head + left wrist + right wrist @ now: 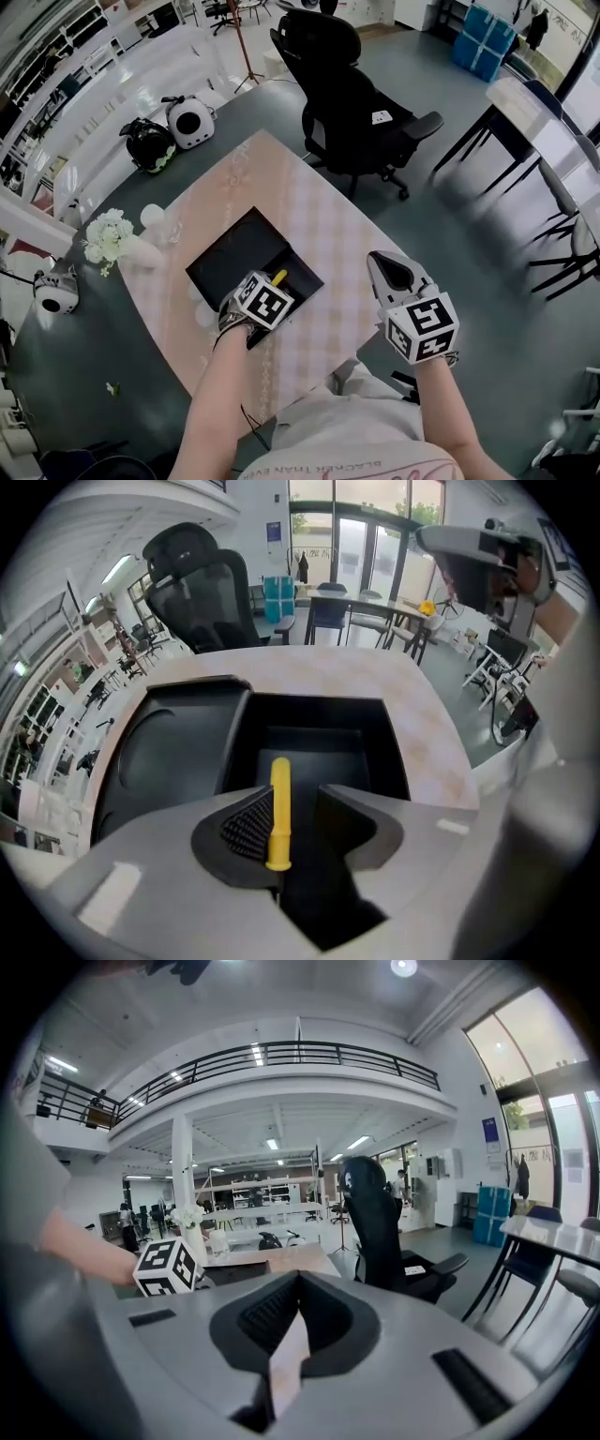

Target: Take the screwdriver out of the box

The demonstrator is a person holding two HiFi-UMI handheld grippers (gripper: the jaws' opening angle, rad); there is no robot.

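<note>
- The left gripper [298, 797] points steeply down into the box, its jaws standing apart. Between them lies the screwdriver [279, 813], yellow handle lengthwise in the gap. The handle sits right against the ribbed pad of the left-hand jaw and is clear of the other jaw, so no grip has closed on it.
- The right gripper [295, 1277] is held off the table's near edge and points roughly level across the room. Its jaw tips are together with nothing caught between them — only a pale sliver of cloth shows through the slit below the tips.
- The screwdriver is inside the box [234, 258], in the deep black compartment. In the head view only the yellow end pokes out from behind the left gripper's marker cube [263, 302]. The metal shaft is not visible in any view.
- The box is black and lies open, with a shallower half bearing a rounded recess on its left side in the left gripper view.
- It rests on a pink checked cloth [323, 225] spread over a dark table [103, 309].
- Farther out, a vase of white flowers [108, 236] stands at the cloth's left edge, and a black office chair [342, 94] sits beyond the table's far end.
</note>
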